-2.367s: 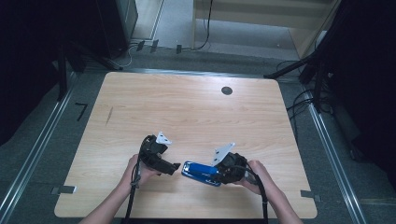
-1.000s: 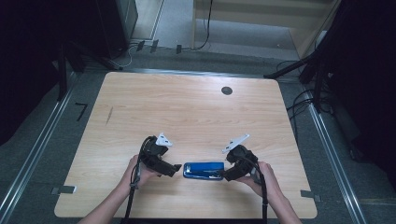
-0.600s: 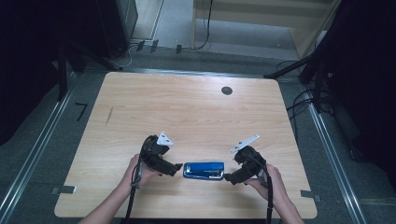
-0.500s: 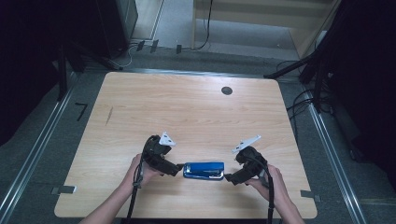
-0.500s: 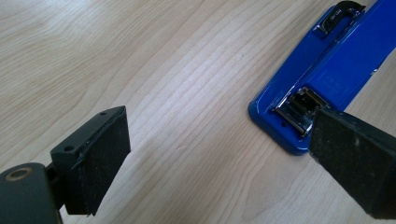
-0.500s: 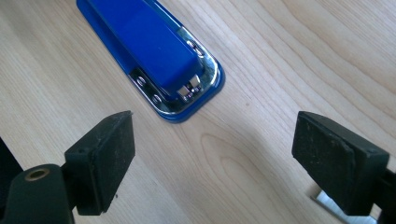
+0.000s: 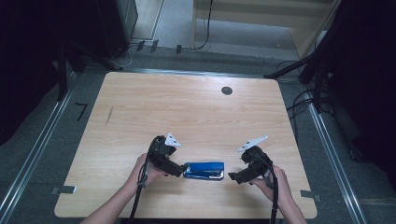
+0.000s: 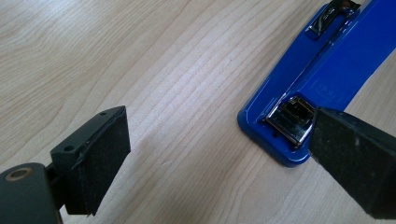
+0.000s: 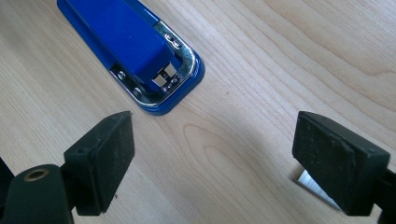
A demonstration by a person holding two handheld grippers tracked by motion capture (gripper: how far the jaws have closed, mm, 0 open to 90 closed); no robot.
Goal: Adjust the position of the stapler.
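A blue stapler [image 7: 204, 171] lies flat near the front edge of the wooden table [image 7: 187, 107], between two hand-held grippers. The left gripper [image 7: 179, 171], jaws spread, sits at the stapler's left end, one pad overlapping its corner. The right gripper [image 7: 232, 177], whose jaws have just been opening, stands just clear of the stapler's right end, nothing between them. A small dark hole [image 7: 227, 90] sits well behind the stapler.

The stapler [image 7: 204, 171] is glossy blue with bright silver metal fittings at both ends. The counter [image 7: 187, 116] beneath it is pale wood with fine wavy grain. Both tongs, the left tongs [image 8: 219, 158] and right tongs [image 9: 212, 163], are matt black, with grey plates on top.
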